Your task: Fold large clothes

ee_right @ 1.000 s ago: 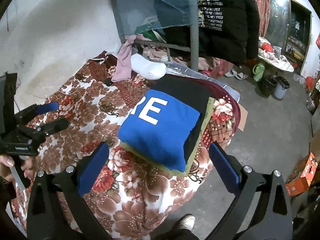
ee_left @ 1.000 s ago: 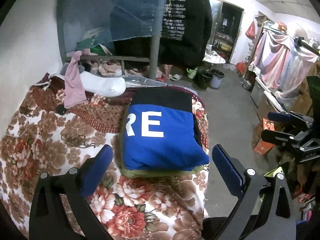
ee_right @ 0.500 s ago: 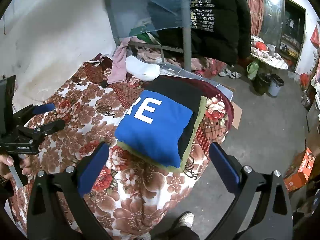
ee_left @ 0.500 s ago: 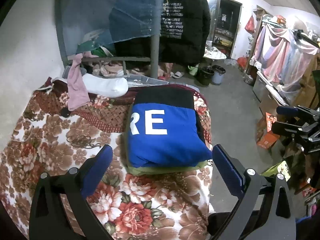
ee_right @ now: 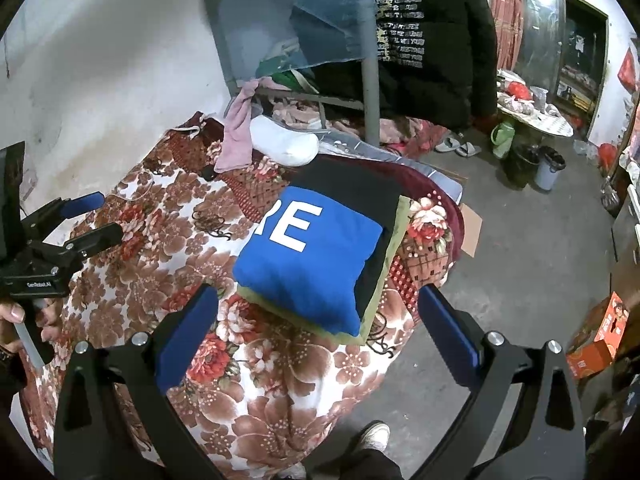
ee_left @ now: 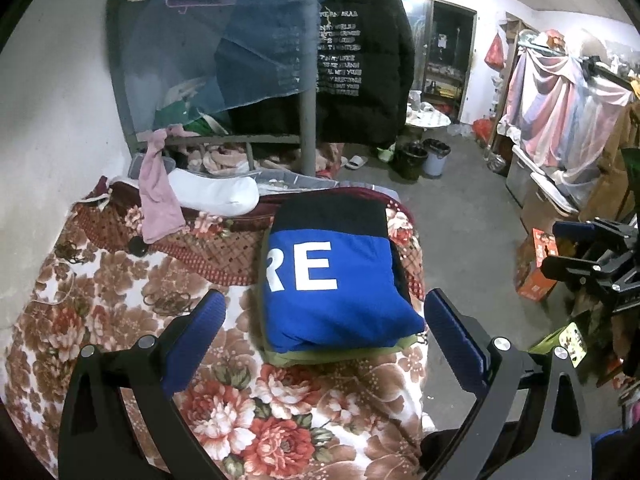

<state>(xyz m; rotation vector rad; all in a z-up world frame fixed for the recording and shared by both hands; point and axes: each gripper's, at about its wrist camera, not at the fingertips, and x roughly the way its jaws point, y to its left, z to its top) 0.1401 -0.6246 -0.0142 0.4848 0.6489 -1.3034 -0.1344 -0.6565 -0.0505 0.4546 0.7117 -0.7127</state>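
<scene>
Folded stack complete on bed; both tongs held clear.

The left tongs [ee_left: 324, 320] are seen spread wide and empty, held above the floral bedspread [ee_left: 100, 300]; the blue garment [ee_left: 332, 284], folded into a compact rectangle, is found on top of a black and an olive layer at the bed's right edge. The right tongs [ee_right: 318, 324] are likewise spread wide with nothing gripped. The folding step is judged finished; a fresh garment would need to be fetched next. A pink cloth [ee_left: 158, 200] and white bundle [ee_left: 216, 196] are noted at the bed's head, a black jacket [ee_left: 360, 60] hung behind, bins [ee_left: 424, 158] on the concrete floor.
</scene>
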